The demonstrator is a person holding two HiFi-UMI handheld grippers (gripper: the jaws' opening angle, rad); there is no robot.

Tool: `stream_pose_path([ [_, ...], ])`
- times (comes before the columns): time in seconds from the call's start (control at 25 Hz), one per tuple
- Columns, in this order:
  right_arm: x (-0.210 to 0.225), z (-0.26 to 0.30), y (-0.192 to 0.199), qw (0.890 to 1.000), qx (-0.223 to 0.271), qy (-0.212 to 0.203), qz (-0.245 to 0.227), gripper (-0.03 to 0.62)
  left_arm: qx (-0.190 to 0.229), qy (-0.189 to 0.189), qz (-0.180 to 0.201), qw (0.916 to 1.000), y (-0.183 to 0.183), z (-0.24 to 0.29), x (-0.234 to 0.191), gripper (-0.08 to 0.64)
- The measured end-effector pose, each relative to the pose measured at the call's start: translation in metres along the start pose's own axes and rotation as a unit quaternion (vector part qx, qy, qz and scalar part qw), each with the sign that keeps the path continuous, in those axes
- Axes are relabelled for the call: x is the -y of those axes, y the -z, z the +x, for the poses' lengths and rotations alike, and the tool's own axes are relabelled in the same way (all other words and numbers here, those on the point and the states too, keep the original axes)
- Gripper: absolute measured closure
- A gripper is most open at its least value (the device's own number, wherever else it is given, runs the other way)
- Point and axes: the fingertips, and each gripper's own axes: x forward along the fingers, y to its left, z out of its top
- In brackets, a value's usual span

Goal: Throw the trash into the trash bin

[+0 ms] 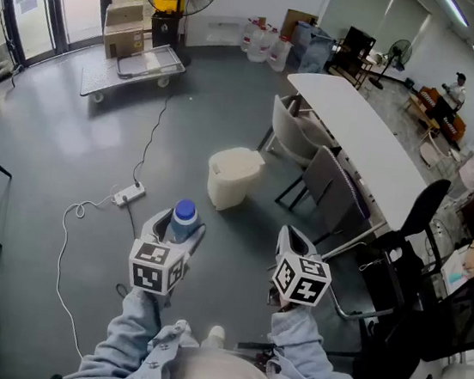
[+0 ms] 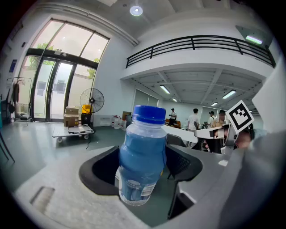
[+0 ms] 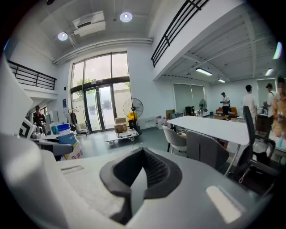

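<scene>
A small blue bottle (image 1: 183, 219) with a blue cap stands upright between the jaws of my left gripper (image 1: 175, 230), which is shut on its lower body. In the left gripper view the bottle (image 2: 142, 156) fills the middle, with the dark pads (image 2: 103, 167) against its sides. My right gripper (image 1: 293, 240) is held level beside it, shut with nothing between its jaws (image 3: 142, 172). A cream trash bin (image 1: 233, 175) with its lid on stands on the grey floor ahead, between the two grippers and well out of reach.
A long white table (image 1: 372, 150) with grey chairs (image 1: 332, 192) runs along the right. A power strip with white cable (image 1: 128, 194) lies on the floor to the left. A flat cart (image 1: 135, 71) and a fan stand far back; people are at the far right.
</scene>
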Motion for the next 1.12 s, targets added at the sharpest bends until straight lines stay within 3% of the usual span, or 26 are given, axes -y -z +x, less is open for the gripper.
stream_pose_path([
  [0.76,-0.028,0.015,0.005,0.999,-0.003,0.015,0.028,0.589,0.008,-0.015,-0.007,0.9998,0.008,-0.016,-0.059,0.225],
  [1.12,-0.017,0.057,-0.005,0.999,-0.010,0.024,0.035,0.589,0.008,-0.036,-0.017,0.9992,0.001,0.013,-0.098,0.225],
])
